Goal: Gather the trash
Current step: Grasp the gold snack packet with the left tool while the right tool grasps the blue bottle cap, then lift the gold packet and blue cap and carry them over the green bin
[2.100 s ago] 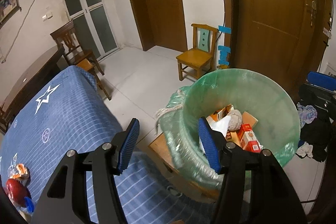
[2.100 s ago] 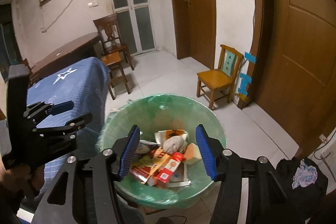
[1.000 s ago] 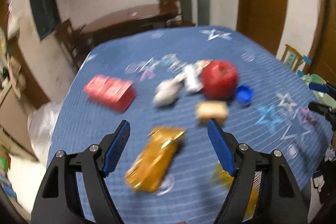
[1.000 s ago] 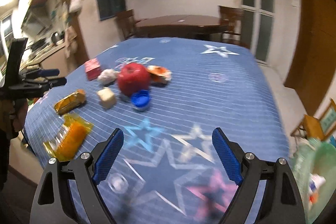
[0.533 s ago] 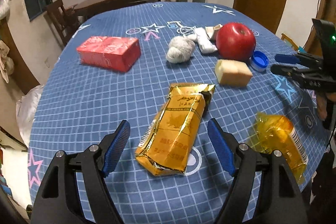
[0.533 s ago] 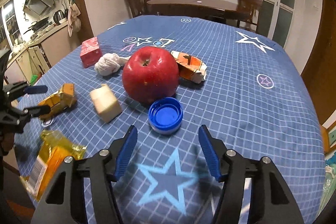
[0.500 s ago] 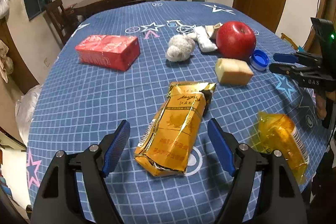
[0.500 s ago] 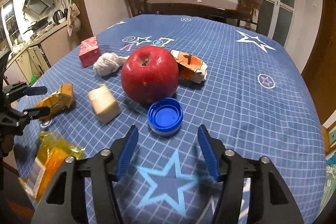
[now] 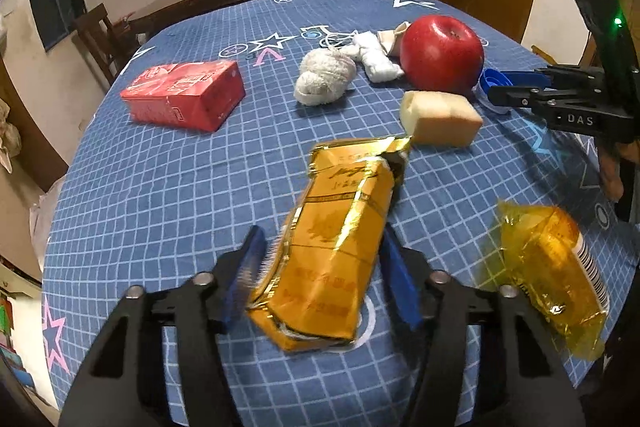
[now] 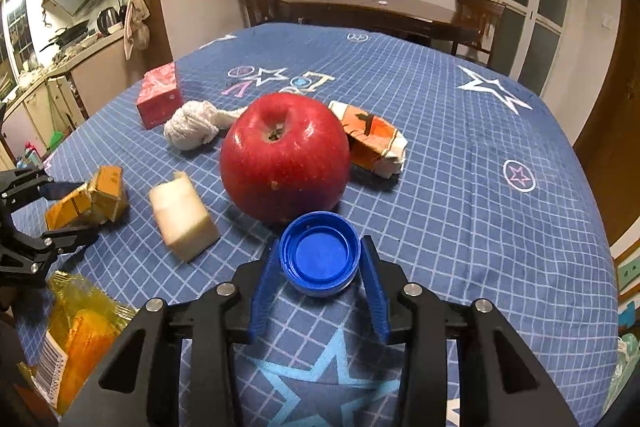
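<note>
Trash lies on a table under a blue star-print cloth [image 9: 160, 195]. A gold foil packet [image 9: 336, 247] sits between my left gripper's [image 9: 320, 235] blue pads. The jaws are closing; the left pad is blurred and stands a sliver off the packet. In the right wrist view the same left gripper [image 10: 80, 209] brackets that gold packet [image 10: 86, 199]. My right gripper [image 10: 320, 245] is closing on an upturned blue bottle cap [image 10: 318, 255], with both pads against its rim. From the left wrist view, the right gripper [image 9: 490, 87] reaches the cap [image 9: 494, 81] beside a red apple [image 9: 440, 51].
On the cloth also lie a red carton [image 9: 184, 95], a white wad of cloth [image 9: 324, 81], a beige block [image 9: 440, 119], a yellow clear wrapper [image 9: 552, 267] and a crushed orange carton [image 10: 372, 139]. The apple [image 10: 284, 155] stands just behind the cap. A dark wooden table and chairs stand behind.
Both grippers swung from the green-lined bin to the table and came down. The right jaws narrowed onto the blue cap; the left jaws narrowed about the gold packet.
</note>
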